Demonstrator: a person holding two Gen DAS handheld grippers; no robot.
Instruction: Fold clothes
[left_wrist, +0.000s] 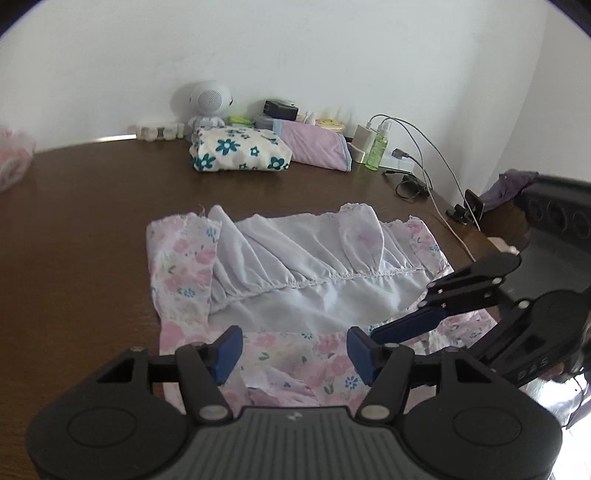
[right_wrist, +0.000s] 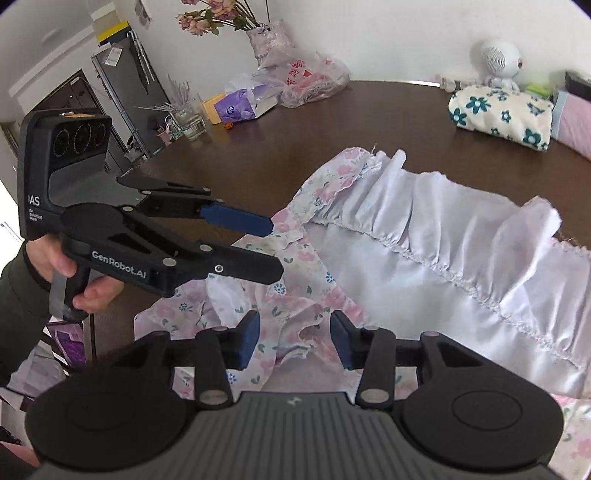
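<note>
A pink floral garment with a white gathered lining (left_wrist: 295, 273) lies spread on the dark brown table (left_wrist: 92, 221). It also shows in the right wrist view (right_wrist: 424, 258). My left gripper (left_wrist: 293, 349) is open and empty, just above the garment's near floral edge. It shows from the side in the right wrist view (right_wrist: 275, 247). My right gripper (right_wrist: 293, 338) is open and empty over a crumpled floral fold. It reaches in from the right in the left wrist view (left_wrist: 397, 317).
A folded white cloth with blue flowers (left_wrist: 238, 147) and a folded lilac cloth (left_wrist: 314, 144) lie at the table's back. A round white speaker (left_wrist: 208, 99), a green bottle (left_wrist: 378, 147), chargers and cables (left_wrist: 424, 155) line the wall. A plastic bag (right_wrist: 310, 79), a tissue pack (right_wrist: 236, 105) and a glass (right_wrist: 190, 122) sit at the left end.
</note>
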